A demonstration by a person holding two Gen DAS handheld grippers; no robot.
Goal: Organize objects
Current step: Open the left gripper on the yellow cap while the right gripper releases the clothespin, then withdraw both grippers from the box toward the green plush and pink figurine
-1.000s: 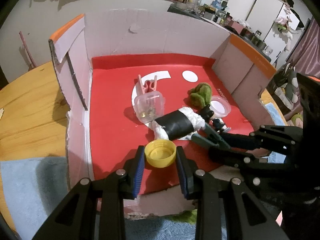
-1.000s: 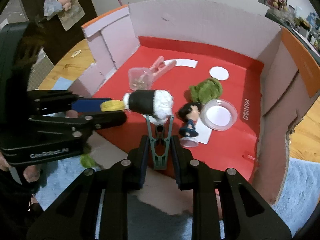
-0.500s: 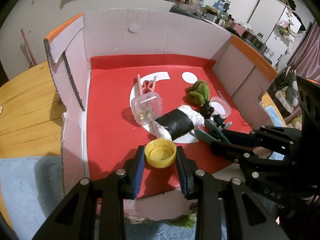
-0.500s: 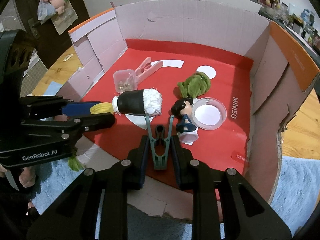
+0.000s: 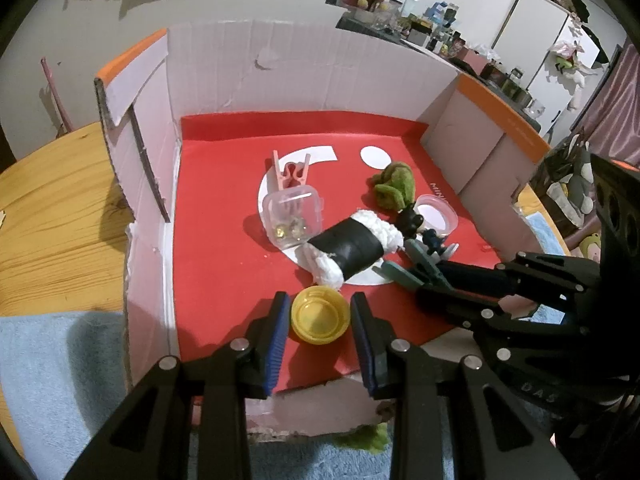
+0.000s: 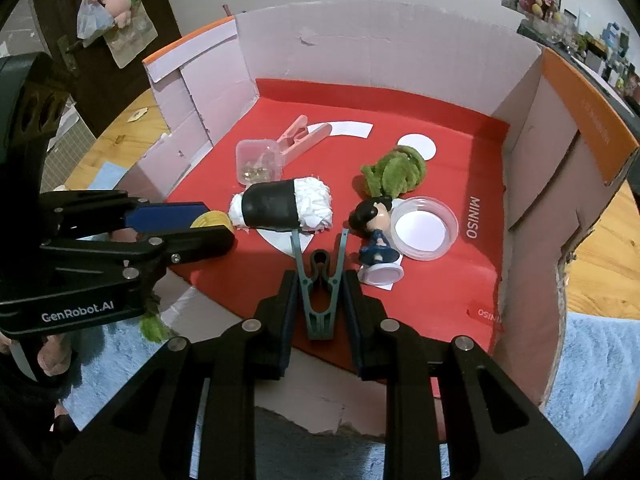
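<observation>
Sorting looked well underway: most items already sat on the red floor of the open cardboard box with pale walls and orange flap edges [image 5: 248,80], and two more were being brought in at its near edge. Landmark was the black-wrapped white plush roll [image 5: 352,244] lying mid-floor. Behind the roll were a small clear plastic case with tiny metal bits [image 5: 292,216] and a pink plastic clothespin [image 5: 291,172]; right of the roll stood a small dark-haired figurine in blue on a white base [image 6: 376,240], touching a shallow clear round dish [image 6: 425,228], with a fuzzy green plush lump [image 6: 396,172] behind them. Left gripper [image 5: 320,320] was just in front of the roll, fingers narrowed around a round yellow plastic bottle cap [image 5: 319,314]; whether both pads truly pressed it I could not tell, slim gaps showed. Right gripper [image 6: 320,296] was in front and right of the roll, fingers closed snugly on a grey-green plastic clothespin [image 6: 320,280], its prongs reaching toward the roll. Judged left to do: set down and release cap and pin. A green scrap [image 6: 152,326] lay outside the box front on blue cloth.
</observation>
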